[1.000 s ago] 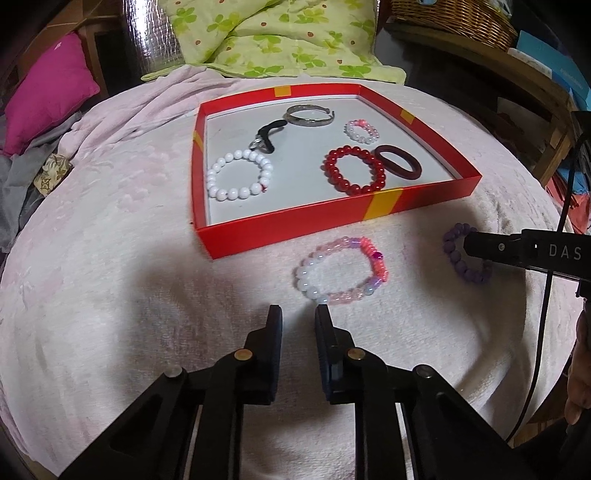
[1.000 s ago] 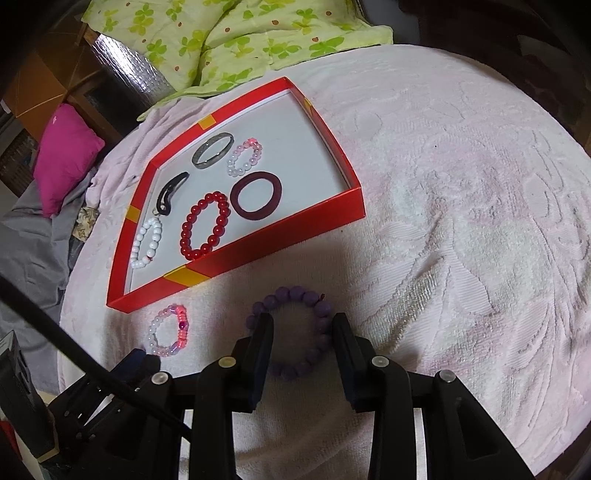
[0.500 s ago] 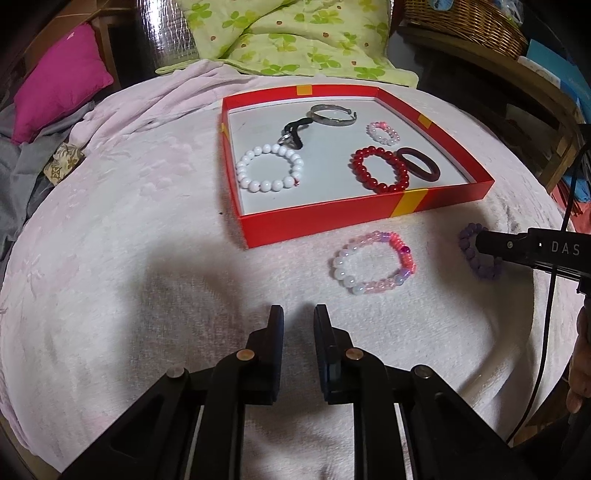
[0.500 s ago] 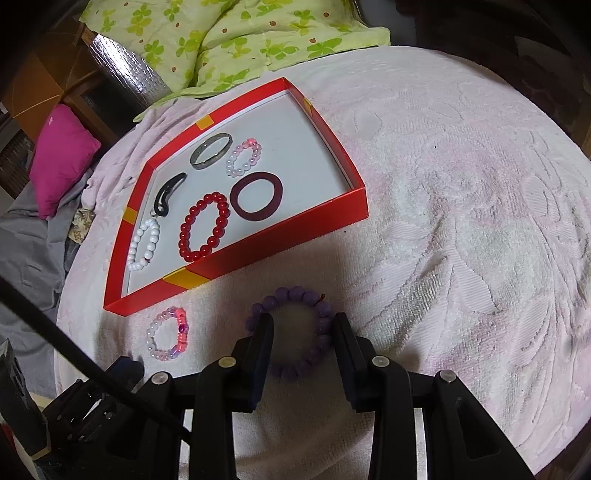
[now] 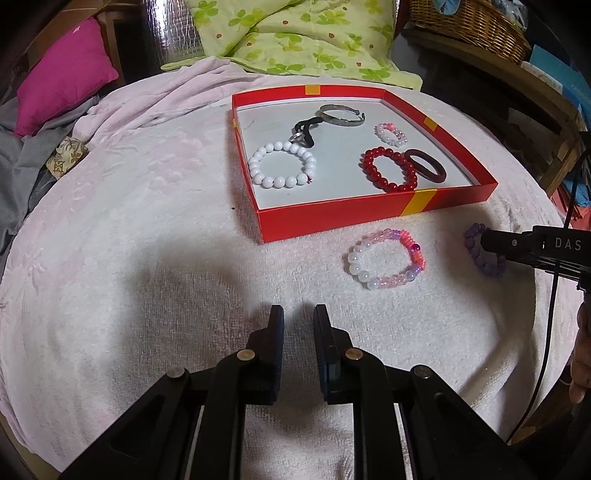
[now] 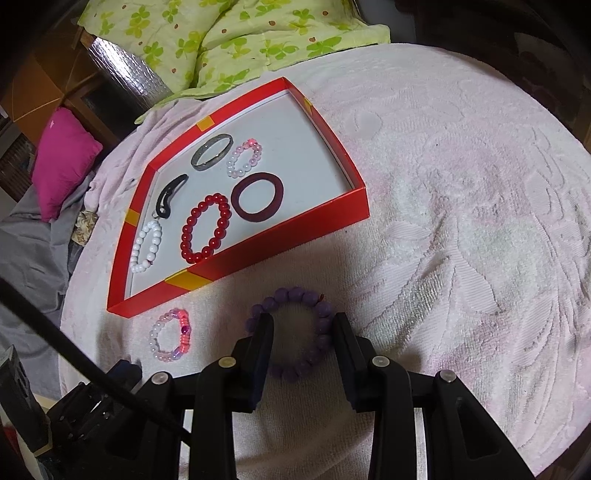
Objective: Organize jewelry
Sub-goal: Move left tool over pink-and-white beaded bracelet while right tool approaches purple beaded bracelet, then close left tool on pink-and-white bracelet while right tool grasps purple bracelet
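Note:
A red tray (image 5: 369,216) (image 6: 280,240) on the pink towel holds a white bead bracelet (image 5: 282,164), a red bead bracelet (image 5: 389,169), a dark bangle (image 5: 424,165), a silver cuff (image 5: 341,115), a small pink bracelet (image 5: 390,134) and a black clip (image 5: 306,131). A pink-and-white bracelet (image 5: 386,264) (image 6: 171,334) lies in front of the tray. A purple bead bracelet (image 6: 291,332) (image 5: 480,254) lies between the fingers of my open right gripper (image 6: 303,325). My left gripper (image 5: 297,317) is open and empty, left of the pink-and-white bracelet.
A pink towel (image 5: 129,229) covers the round surface. A green floral quilt (image 5: 295,37) and a magenta pillow (image 5: 62,88) lie behind. A wicker basket (image 5: 469,26) stands at the back right. A black cable (image 5: 554,295) hangs at the right.
My left gripper has moved to the left, so the tray and bracelets have shifted right in its view. My right gripper has lowered around the purple bracelet.

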`<state>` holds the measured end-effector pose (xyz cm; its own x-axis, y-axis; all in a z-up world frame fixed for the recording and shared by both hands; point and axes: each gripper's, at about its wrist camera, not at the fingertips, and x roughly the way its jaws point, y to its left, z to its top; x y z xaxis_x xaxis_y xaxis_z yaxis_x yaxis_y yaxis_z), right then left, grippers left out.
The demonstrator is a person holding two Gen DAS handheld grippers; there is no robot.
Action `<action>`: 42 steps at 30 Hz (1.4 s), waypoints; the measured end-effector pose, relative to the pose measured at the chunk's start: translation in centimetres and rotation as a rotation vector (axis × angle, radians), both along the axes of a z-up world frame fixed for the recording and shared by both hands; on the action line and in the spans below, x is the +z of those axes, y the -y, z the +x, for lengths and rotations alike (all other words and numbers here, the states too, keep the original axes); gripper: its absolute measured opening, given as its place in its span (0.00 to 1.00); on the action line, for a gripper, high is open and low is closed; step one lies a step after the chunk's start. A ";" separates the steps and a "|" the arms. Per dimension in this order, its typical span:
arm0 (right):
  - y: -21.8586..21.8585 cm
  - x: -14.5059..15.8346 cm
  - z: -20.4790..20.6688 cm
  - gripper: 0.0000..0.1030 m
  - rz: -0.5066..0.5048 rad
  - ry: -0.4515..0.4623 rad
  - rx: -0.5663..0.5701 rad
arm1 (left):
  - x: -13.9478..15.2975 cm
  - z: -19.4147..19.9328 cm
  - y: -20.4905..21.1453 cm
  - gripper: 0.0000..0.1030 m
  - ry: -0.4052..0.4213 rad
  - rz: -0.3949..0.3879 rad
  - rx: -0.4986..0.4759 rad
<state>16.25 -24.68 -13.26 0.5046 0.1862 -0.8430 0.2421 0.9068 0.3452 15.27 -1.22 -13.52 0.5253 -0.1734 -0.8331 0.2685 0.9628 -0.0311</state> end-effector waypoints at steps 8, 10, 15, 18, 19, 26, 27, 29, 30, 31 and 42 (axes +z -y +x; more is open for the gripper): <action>0.8 -0.1 -0.2 0.36 0.053 0.002 0.007 | 0.4 0.7 -0.1 0.18 -0.004 -0.082 0.010; 1.0 -0.1 -0.3 0.36 0.071 0.003 0.010 | 0.5 1.1 -0.1 0.25 -0.010 -0.108 0.019; 1.9 -0.3 -0.5 0.36 0.139 0.001 0.009 | 0.7 1.7 0.0 0.27 0.006 -0.136 0.026; 2.5 -0.5 -0.7 0.36 0.184 0.001 0.009 | 0.5 2.3 0.3 0.31 0.008 -0.139 0.024; 2.6 -0.5 -0.7 0.36 0.194 0.000 0.009 | 0.4 2.4 0.4 0.31 0.009 -0.137 0.022; 2.9 -0.6 -0.9 0.37 0.210 -0.001 0.016 | -0.1 2.6 1.8 0.31 0.046 -0.097 -0.023; 2.8 -0.6 -0.9 0.36 0.206 -0.001 0.016 | -0.1 2.7 1.9 0.31 0.045 -0.102 -0.027; 2.6 -0.4 -0.9 0.36 0.182 0.003 0.017 | -0.2 2.6 1.9 0.31 0.039 -0.106 -0.034; 2.4 -0.2 -0.9 0.36 0.161 0.006 0.021 | -0.2 2.6 1.9 0.28 0.042 -0.105 -0.040; 2.1 -0.1 -0.9 0.36 0.139 0.010 0.027 | -0.2 2.5 2.0 0.20 0.043 -0.105 -0.048; 0.8 0.2 -0.6 0.35 0.029 0.022 0.054 | 0.0 1.1 2.5 0.09 0.002 -0.116 -0.117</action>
<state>15.68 -25.49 -13.07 0.5112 0.2376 -0.8260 0.1857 0.9078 0.3761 16.38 -3.71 -13.50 0.4970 -0.3287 -0.8031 0.3790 0.9148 -0.1398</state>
